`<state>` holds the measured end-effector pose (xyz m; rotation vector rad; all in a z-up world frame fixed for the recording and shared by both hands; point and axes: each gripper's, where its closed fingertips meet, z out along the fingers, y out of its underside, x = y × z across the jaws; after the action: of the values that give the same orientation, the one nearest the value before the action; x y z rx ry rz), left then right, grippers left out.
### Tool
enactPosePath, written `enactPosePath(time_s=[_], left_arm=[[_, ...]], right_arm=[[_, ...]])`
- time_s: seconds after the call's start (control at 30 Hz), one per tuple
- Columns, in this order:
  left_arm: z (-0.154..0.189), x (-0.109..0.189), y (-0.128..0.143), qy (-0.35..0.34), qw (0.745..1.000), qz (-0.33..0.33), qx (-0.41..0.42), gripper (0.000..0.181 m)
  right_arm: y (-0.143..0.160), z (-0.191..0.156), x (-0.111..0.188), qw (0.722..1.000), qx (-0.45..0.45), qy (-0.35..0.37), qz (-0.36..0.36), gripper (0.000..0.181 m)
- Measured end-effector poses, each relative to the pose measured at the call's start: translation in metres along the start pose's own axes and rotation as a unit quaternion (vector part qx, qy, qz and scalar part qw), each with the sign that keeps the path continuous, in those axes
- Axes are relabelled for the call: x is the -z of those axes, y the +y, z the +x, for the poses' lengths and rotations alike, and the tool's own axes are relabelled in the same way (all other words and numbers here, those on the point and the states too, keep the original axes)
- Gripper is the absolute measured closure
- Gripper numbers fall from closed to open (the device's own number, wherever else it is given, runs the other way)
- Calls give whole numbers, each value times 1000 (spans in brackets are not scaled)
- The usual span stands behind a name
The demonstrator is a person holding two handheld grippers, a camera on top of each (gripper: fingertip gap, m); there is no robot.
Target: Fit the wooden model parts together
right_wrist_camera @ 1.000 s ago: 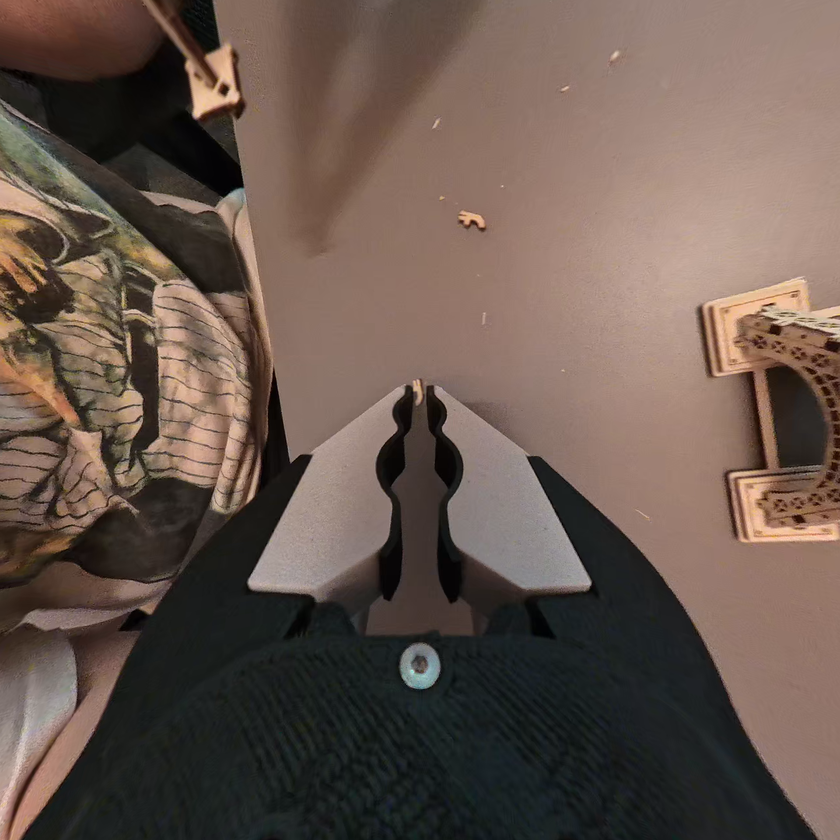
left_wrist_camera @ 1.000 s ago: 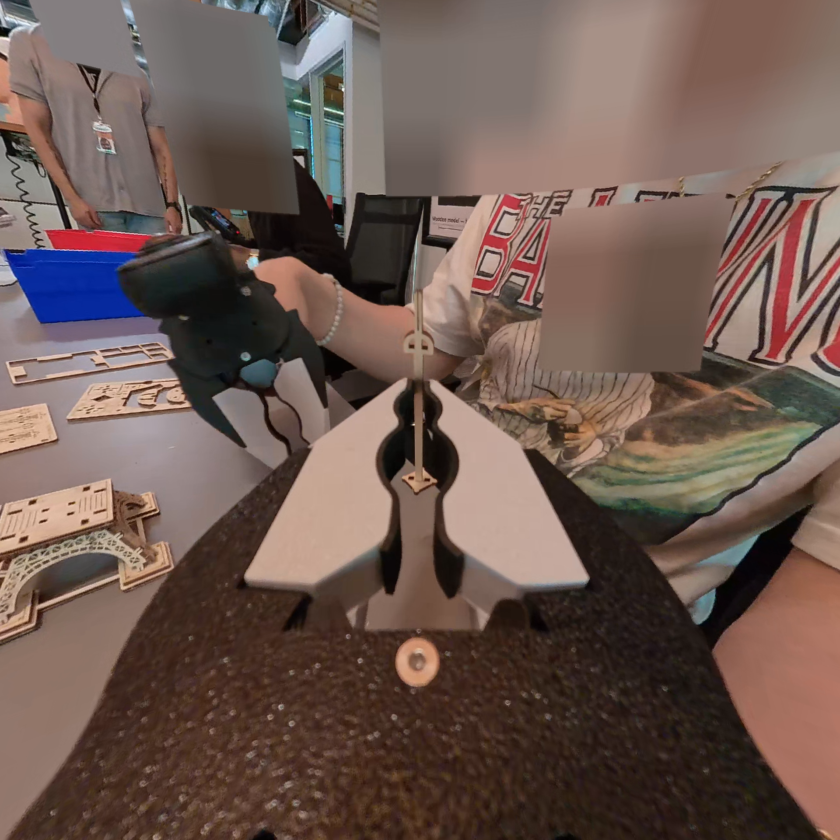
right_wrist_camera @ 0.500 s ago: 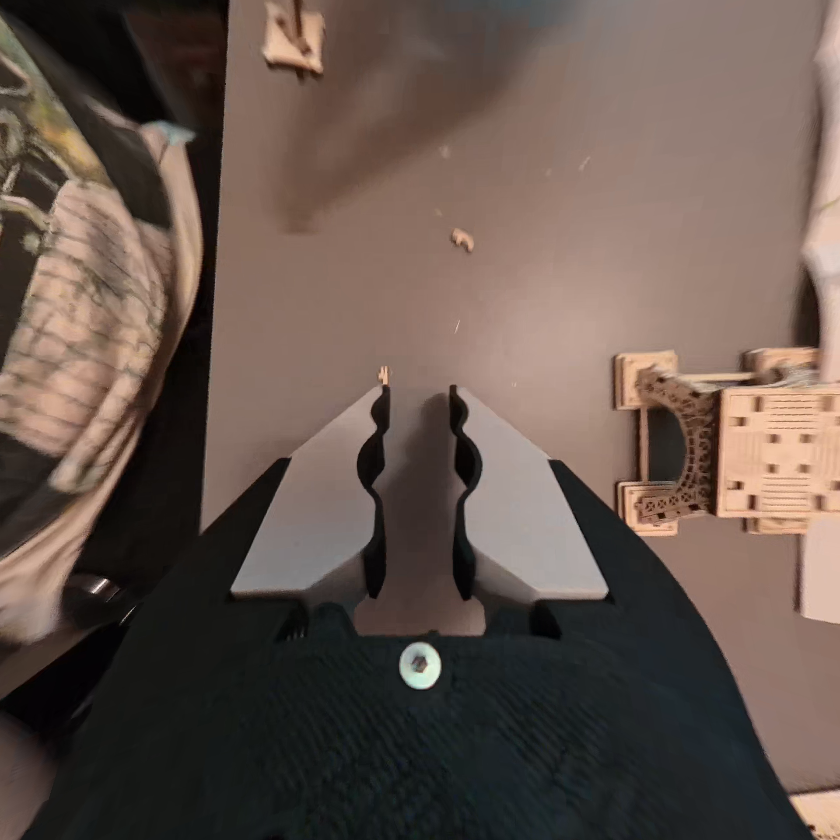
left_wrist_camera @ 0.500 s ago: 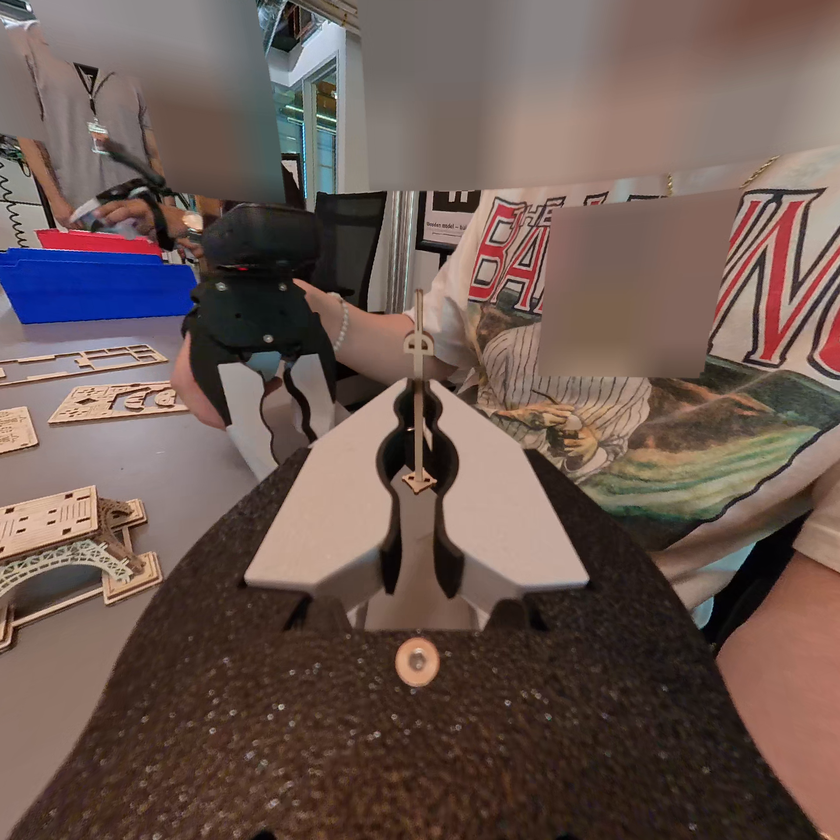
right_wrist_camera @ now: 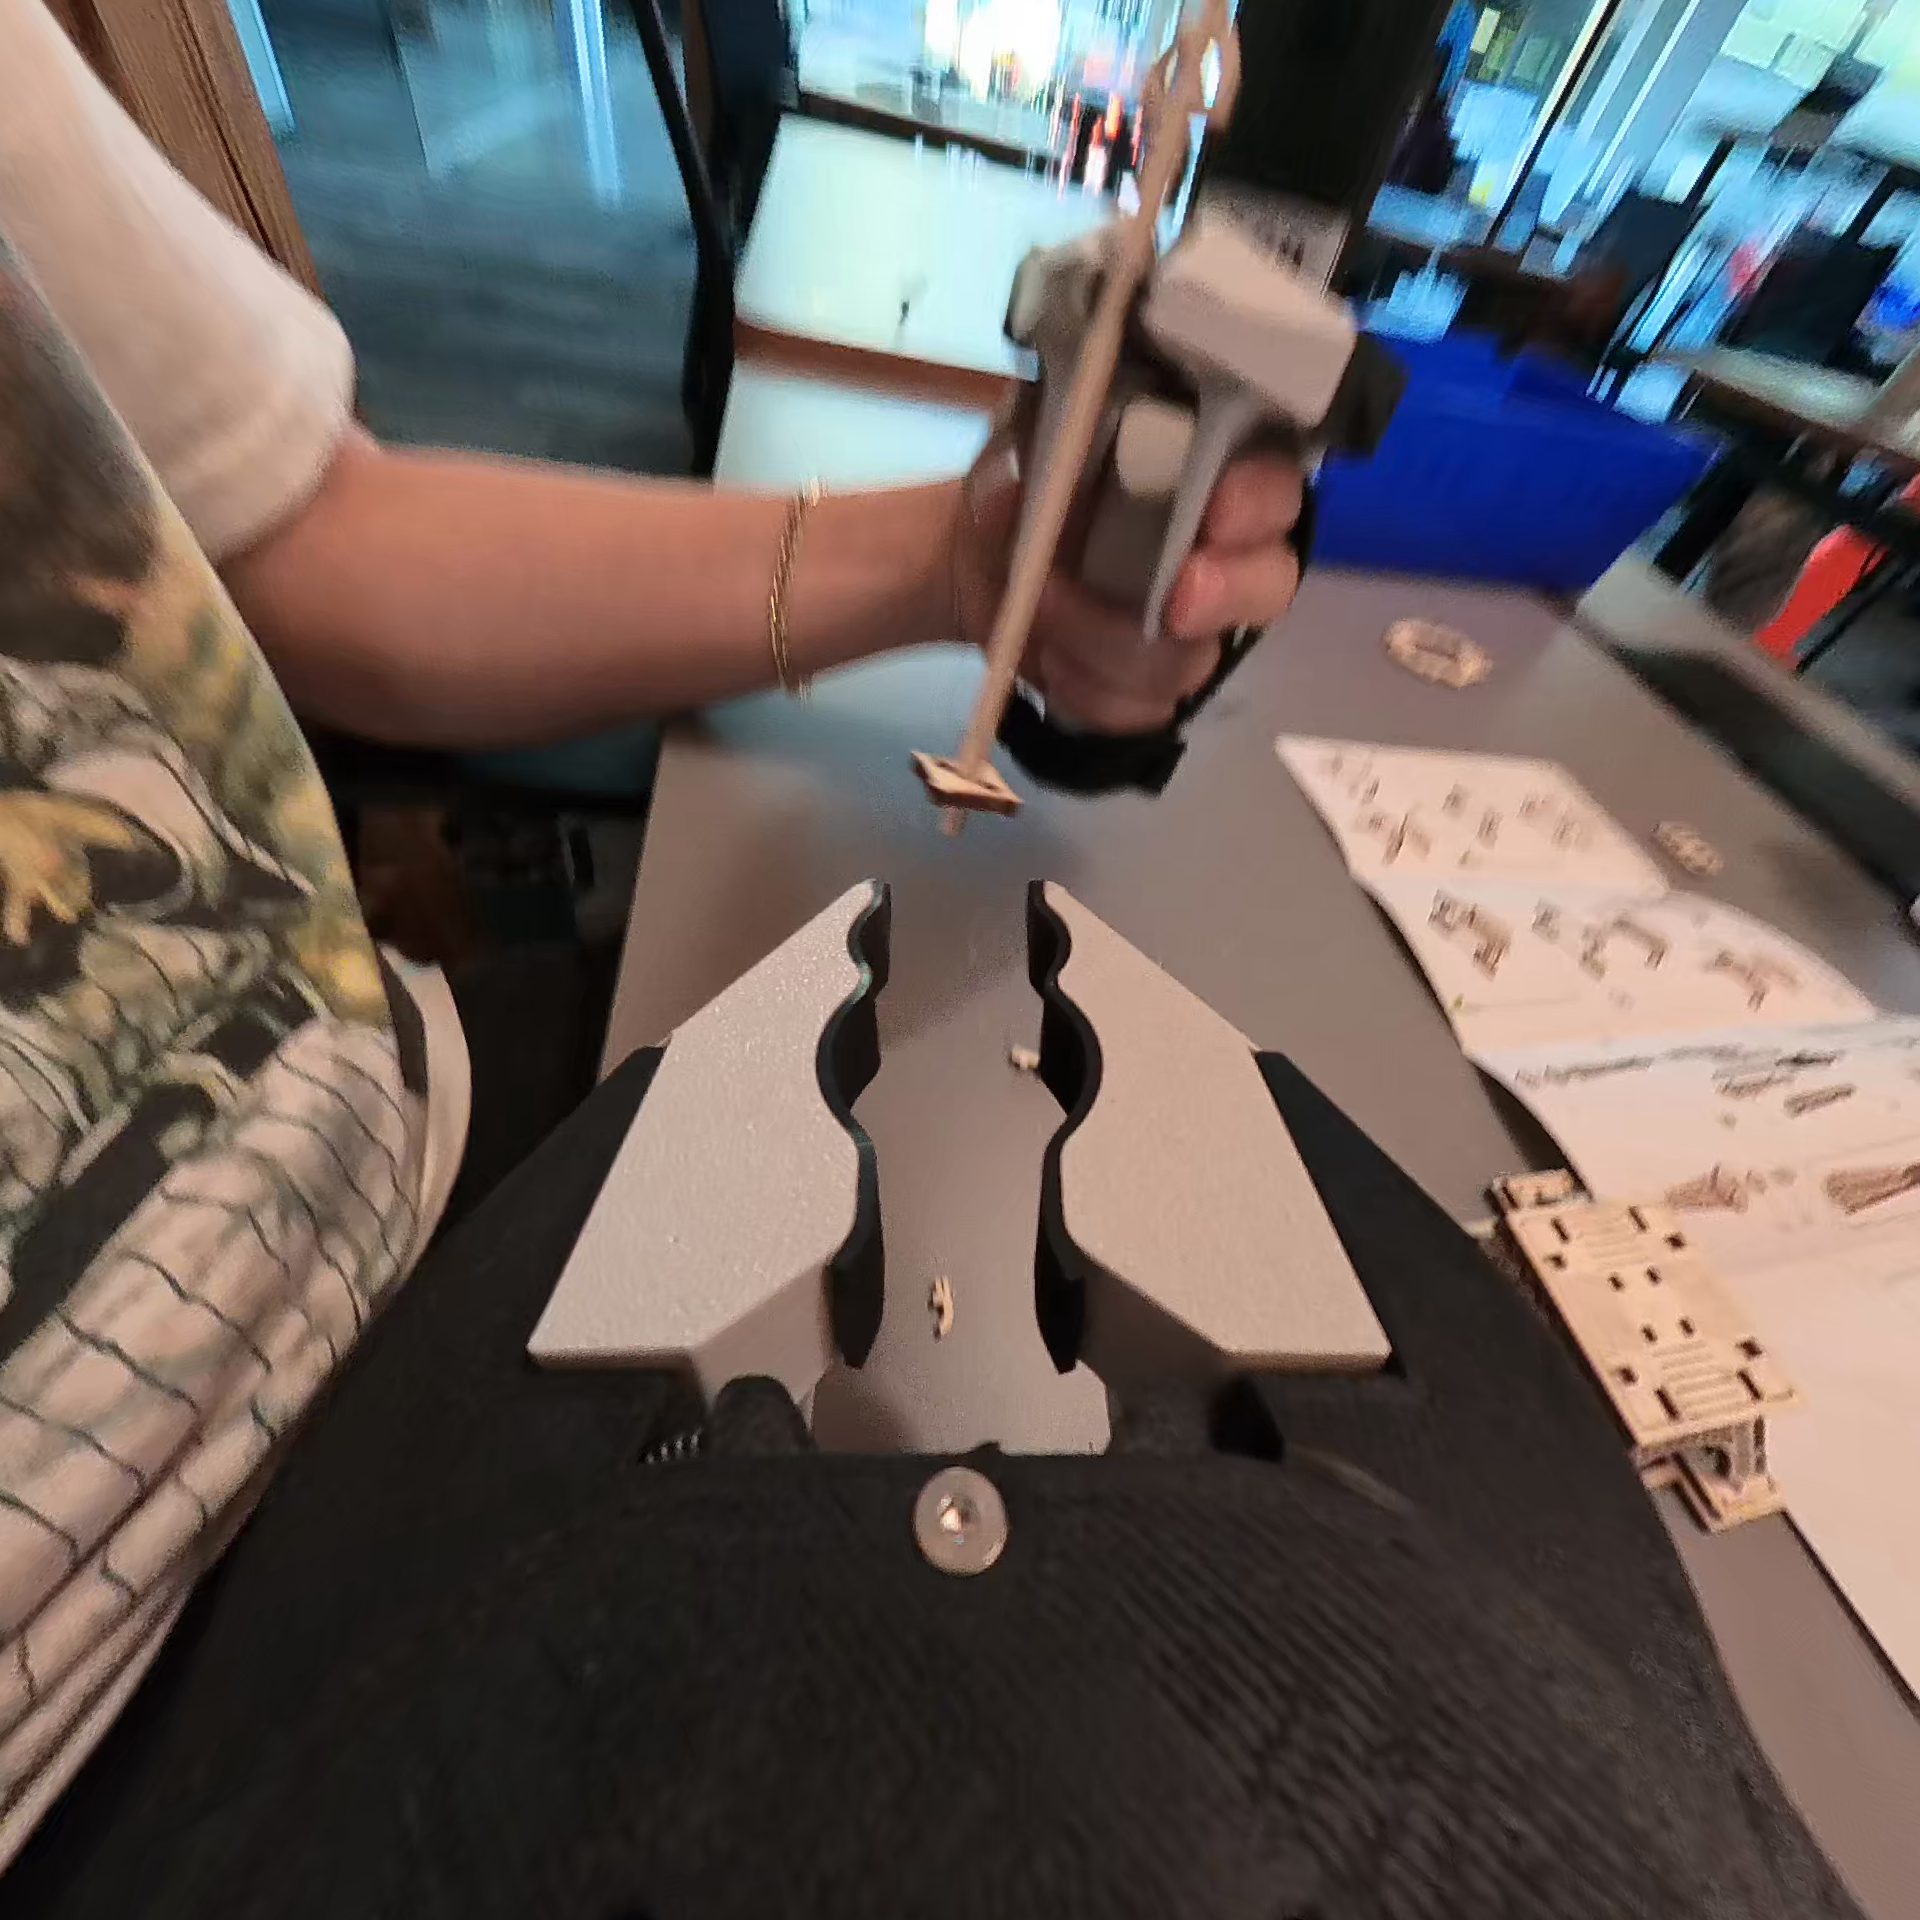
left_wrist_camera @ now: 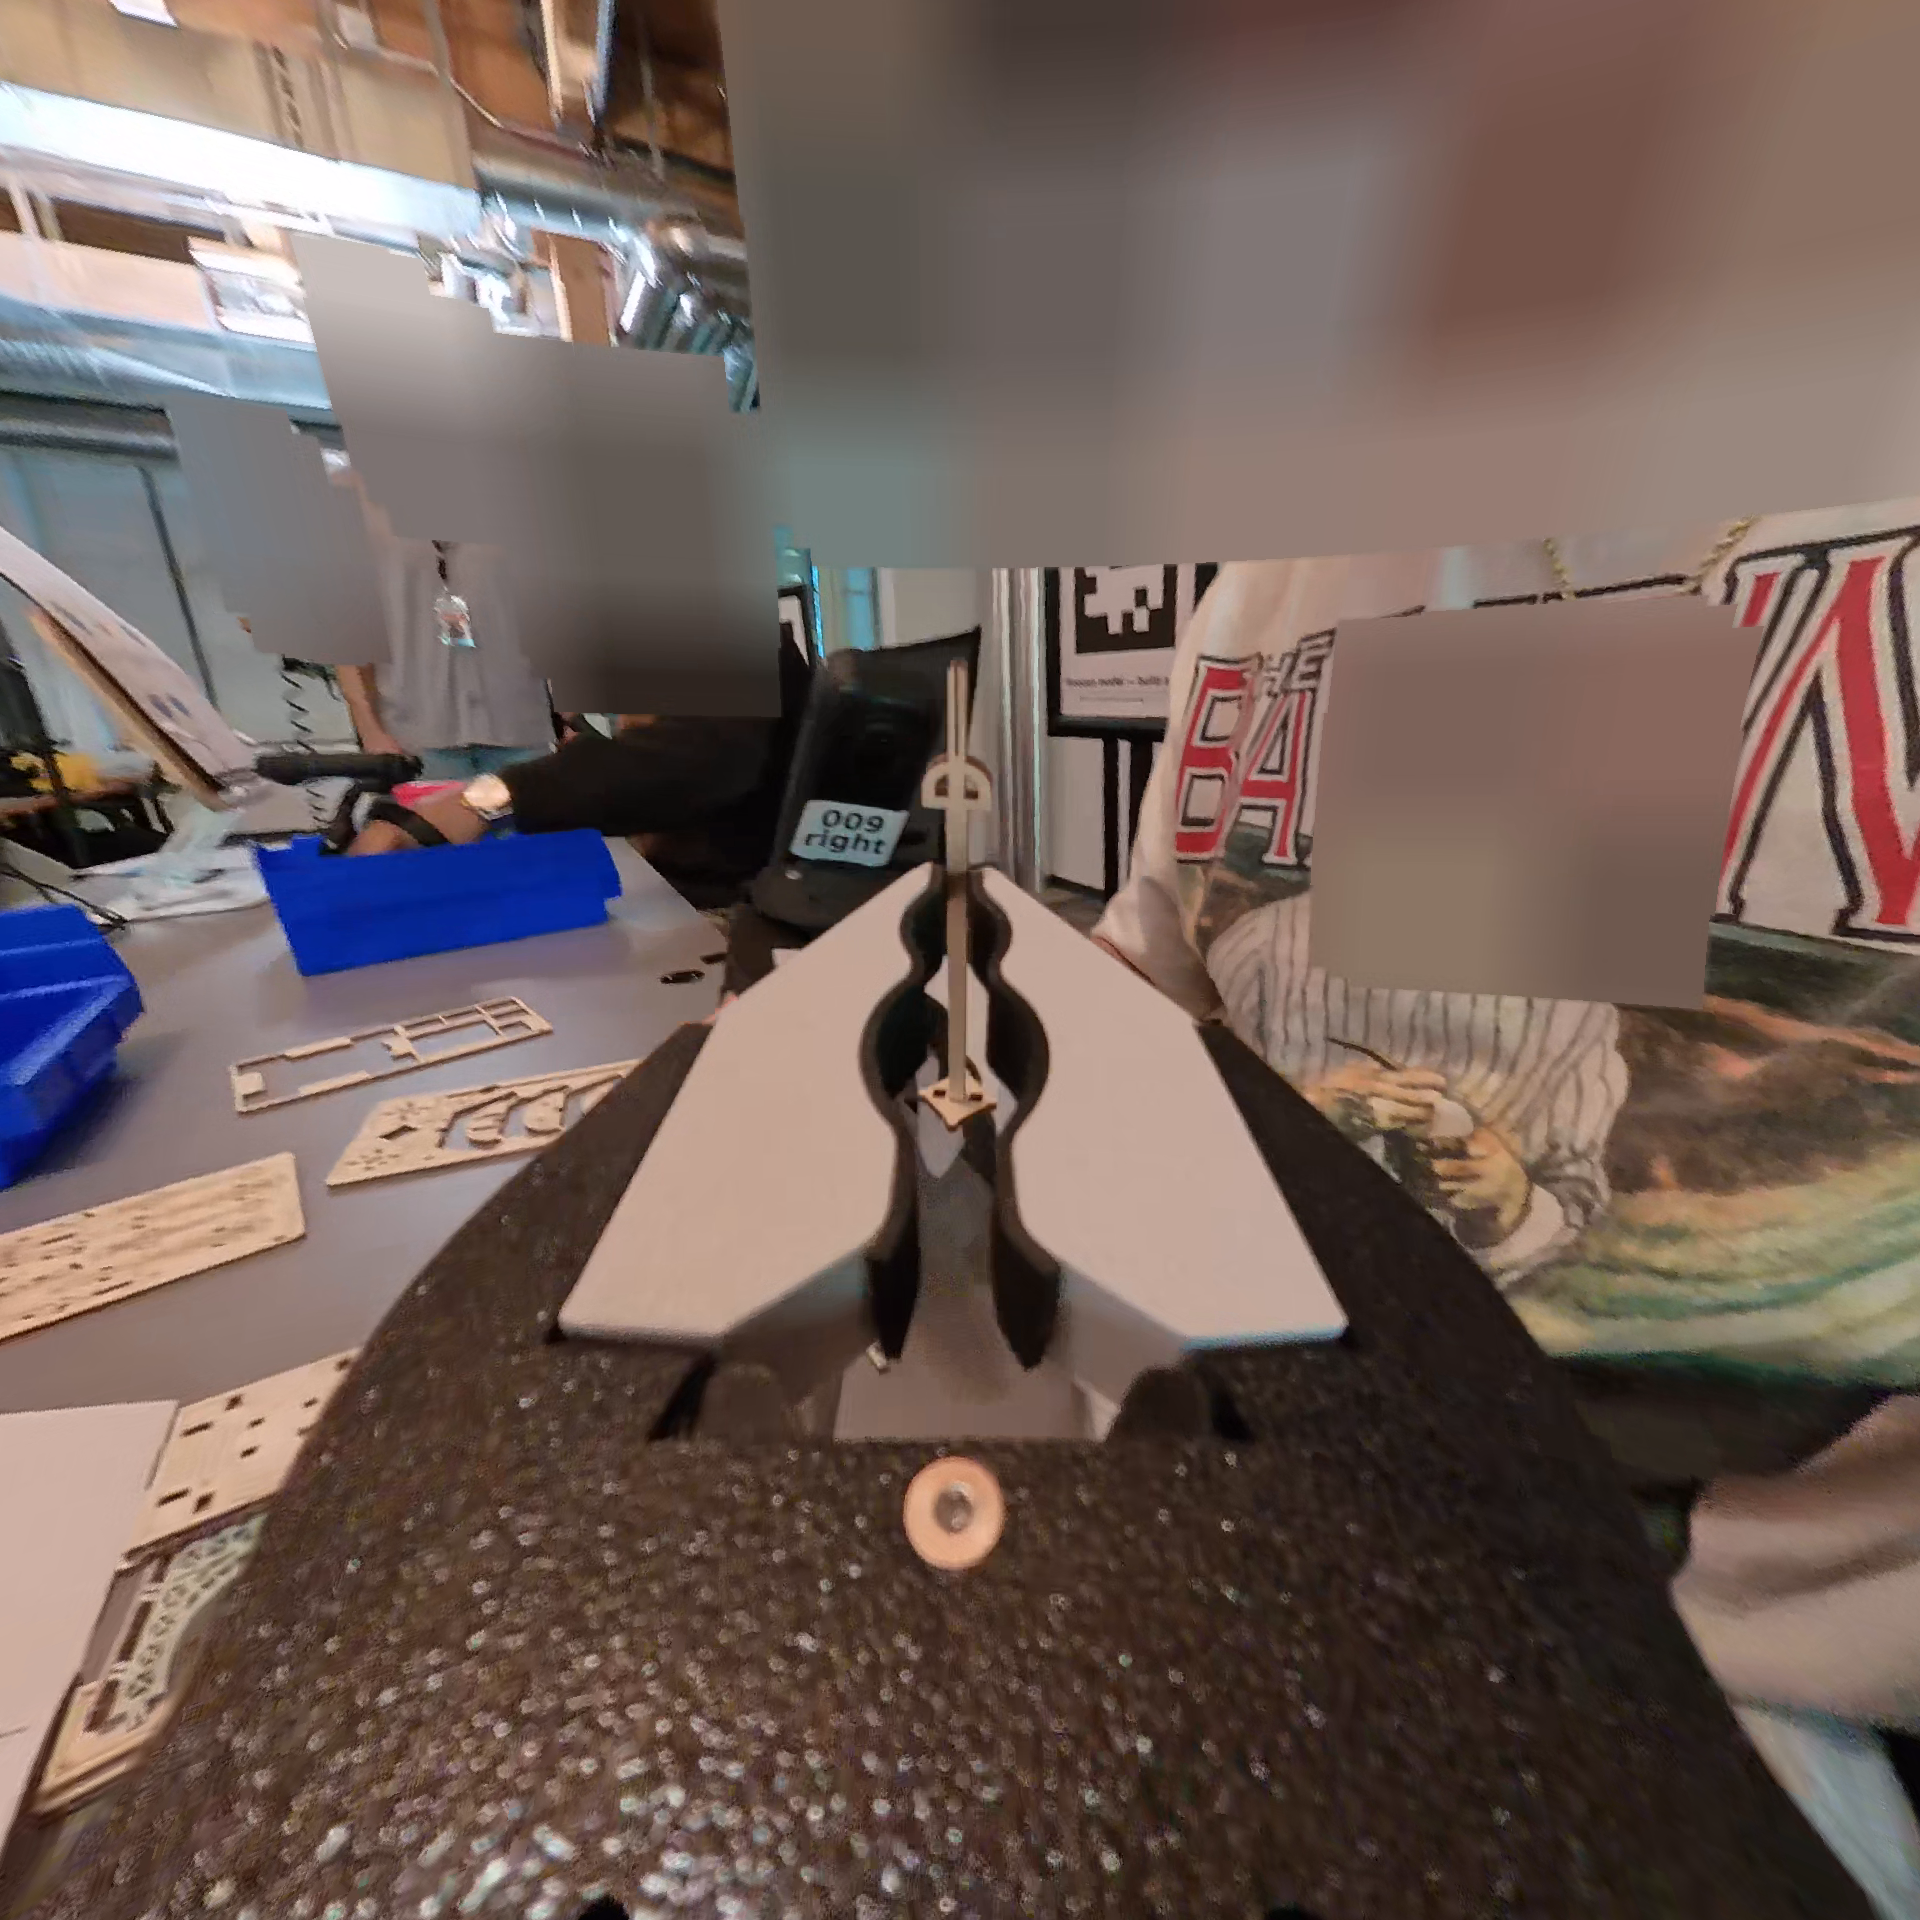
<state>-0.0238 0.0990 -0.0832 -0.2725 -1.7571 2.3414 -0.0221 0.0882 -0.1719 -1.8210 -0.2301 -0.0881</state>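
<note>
Two grippers share the grey desk [right_wrist_camera: 1299,935], where the instruction sheets [right_wrist_camera: 1621,935] and the built tower base [right_wrist_camera: 1652,1340] lie off to the right. Left gripper [left_wrist_camera: 958,904] has its fingers pinched narrow on a thin wooden spire [left_wrist_camera: 957,935], held up off the desk with a small square collar [right_wrist_camera: 966,784] near its lower end, while the right gripper [right_wrist_camera: 956,904] hangs just below with fingers wide and nothing between them. Judging by this, the spire is being readied for mounting; next the free gripper likely must steady the collar or fetch the mating part.

Left wrist view faces person's torso [left_wrist_camera: 1558,1039]; right wrist view, blurred, apparently faces left gripper [right_wrist_camera: 1101,301] over table [right_wrist_camera: 1195,883].
</note>
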Motion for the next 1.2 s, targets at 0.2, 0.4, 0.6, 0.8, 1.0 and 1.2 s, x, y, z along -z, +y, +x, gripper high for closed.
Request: enactPosePath(time_s=[0.2,0.4,0.6,0.8,1.0,1.2], left_arm=[[-11,8,-17,-36,998,55,-15,181],[-15,9,-26,-56,995,75,-31,181],[-17,10,-26,-63,995,77,-33,181],[-18,9,-25,-65,995,73,-34,181],[-20,9,-26,-71,994,79,-37,181],[-21,7,-27,-78,993,76,-43,181]], right_arm=[[-27,13,10,996,15,57,62,165],[-38,24,13,991,5,90,100,172],[-43,30,14,988,8,109,112,171],[-42,32,13,987,10,112,115,179],[-42,33,11,985,6,118,122,181],[-41,36,10,983,-9,124,134,180]])
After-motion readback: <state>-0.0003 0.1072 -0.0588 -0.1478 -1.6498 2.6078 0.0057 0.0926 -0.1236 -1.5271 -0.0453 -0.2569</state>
